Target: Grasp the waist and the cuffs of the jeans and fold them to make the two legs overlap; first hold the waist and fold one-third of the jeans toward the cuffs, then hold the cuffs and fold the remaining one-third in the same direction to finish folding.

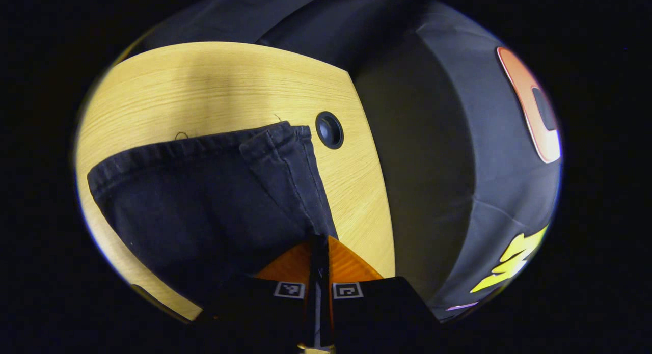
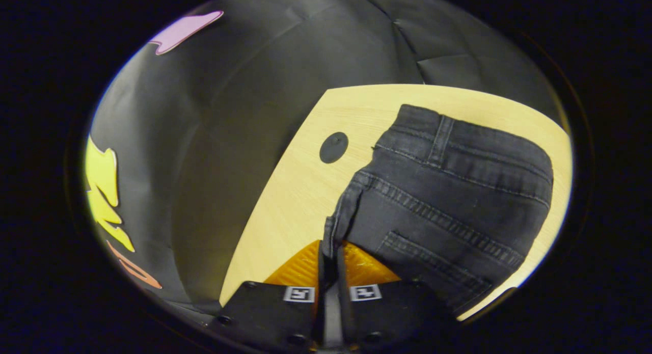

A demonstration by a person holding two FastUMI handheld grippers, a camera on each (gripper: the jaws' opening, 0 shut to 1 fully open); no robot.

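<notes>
Dark jeans lie on a light wooden table. In the left gripper view the cuff end (image 1: 204, 191) spreads out ahead, one hem corner folded over near a round hole. My left gripper (image 1: 320, 242) is shut on the near edge of a cuff, and cloth rises from between its fingers. In the right gripper view the waist end (image 2: 448, 191) shows, with the waistband, a belt loop and a back pocket. My right gripper (image 2: 330, 249) is shut on the waist edge of the jeans, pinching a seamed fold.
The table (image 1: 214, 84) has a round cable hole (image 1: 329, 130) beside the cuffs, and another hole with a cap (image 2: 333, 147) beside the waist. Its side edge (image 1: 379, 191) drops to a dark floor, with the black cloth wall beyond.
</notes>
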